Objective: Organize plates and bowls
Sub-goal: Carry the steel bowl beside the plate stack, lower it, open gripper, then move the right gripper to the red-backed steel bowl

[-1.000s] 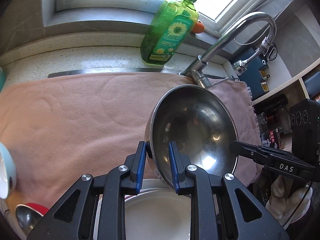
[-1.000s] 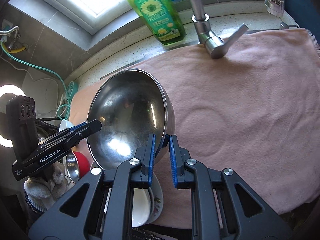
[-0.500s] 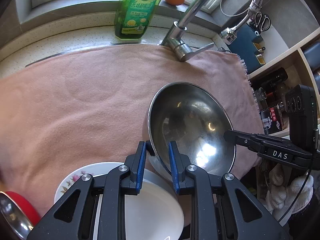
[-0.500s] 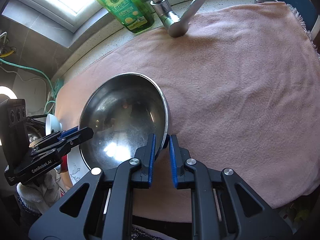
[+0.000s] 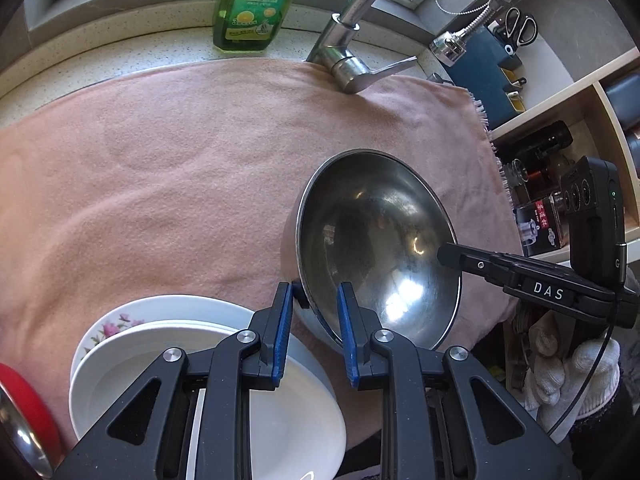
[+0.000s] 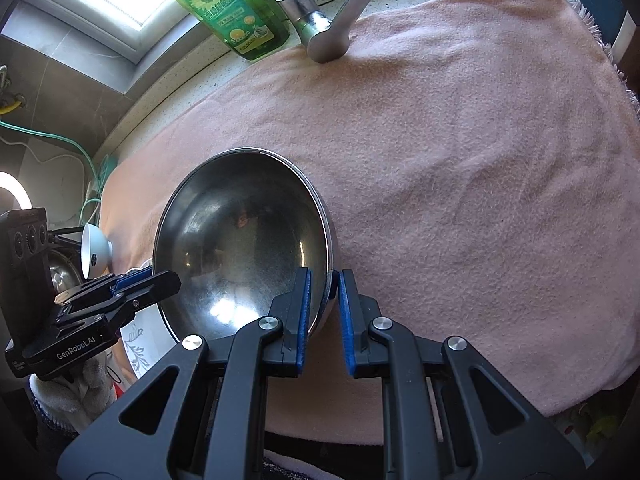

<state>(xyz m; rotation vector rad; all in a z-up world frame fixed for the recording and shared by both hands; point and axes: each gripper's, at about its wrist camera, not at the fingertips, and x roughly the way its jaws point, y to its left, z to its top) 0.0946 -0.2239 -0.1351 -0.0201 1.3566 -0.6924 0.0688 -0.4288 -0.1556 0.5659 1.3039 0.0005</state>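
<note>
Both claws, left gripper (image 5: 311, 300) and right gripper (image 6: 324, 286), pinch the steel bowl (image 5: 376, 252)'s rim. Lower it level onto the pink towel (image 5: 180, 160).

Both black two-finger grippers, the left gripper (image 5: 310, 304) and the right gripper (image 6: 323, 298), have blue pads, silver screws and white lettering; white knitted gloves (image 5: 568, 376) cover the hands.

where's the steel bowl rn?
The steel bowl is held by both grippers over the pink towel: left gripper clamps its near-left rim, right gripper the opposite rim. The stacked white plates sit just to its left.
</note>
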